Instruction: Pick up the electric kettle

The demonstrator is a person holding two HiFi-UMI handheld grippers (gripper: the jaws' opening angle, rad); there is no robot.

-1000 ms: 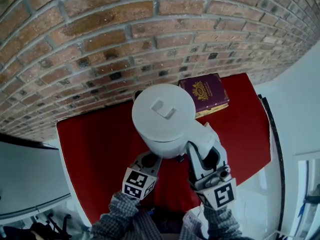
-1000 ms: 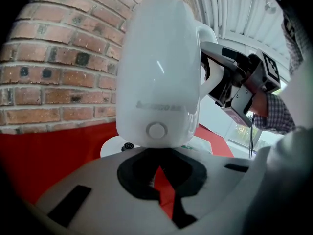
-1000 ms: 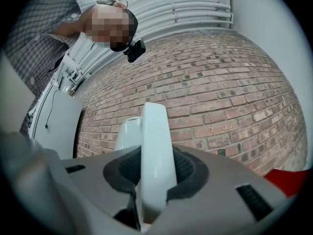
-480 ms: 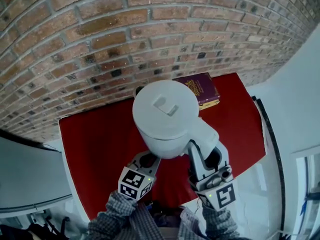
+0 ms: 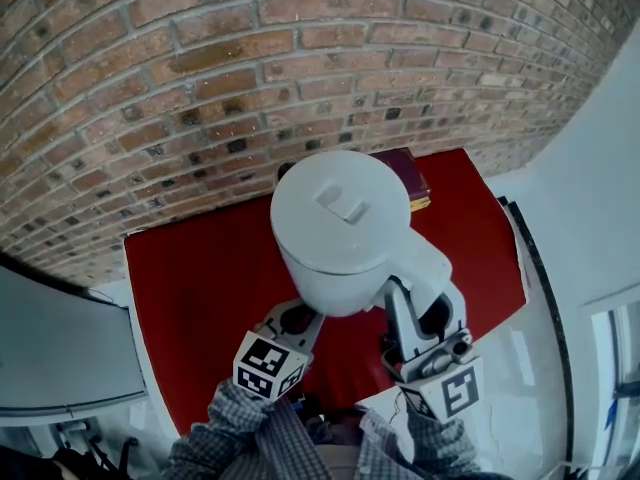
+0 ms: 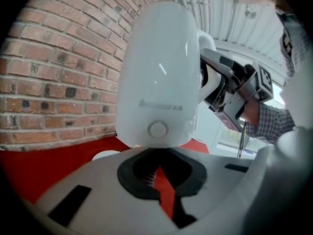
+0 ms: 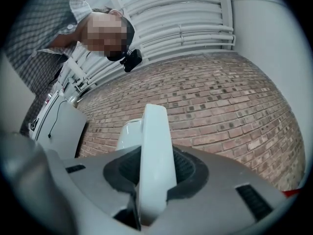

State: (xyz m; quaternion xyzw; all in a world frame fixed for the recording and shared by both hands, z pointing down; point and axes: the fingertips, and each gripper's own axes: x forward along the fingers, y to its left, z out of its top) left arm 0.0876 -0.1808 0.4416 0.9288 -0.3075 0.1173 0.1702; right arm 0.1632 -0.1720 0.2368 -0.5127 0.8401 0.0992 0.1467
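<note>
R tool (image 5: 415,303) is clamped on the handle (image 7: 155,155) of the electric kettle (image 5: 335,233), the part made for carrying. L tool (image 5: 293,320) sits under the kettle body, jaws a narrow gap apart w/ nothing between. It's prob. propping the weight so the kettle doesn't tip. Kettle looks held clear above the red tabletop (image 5: 200,288). Beyond: maroon book (image 5: 408,168), then brick wall (image 5: 200,68).
</note>
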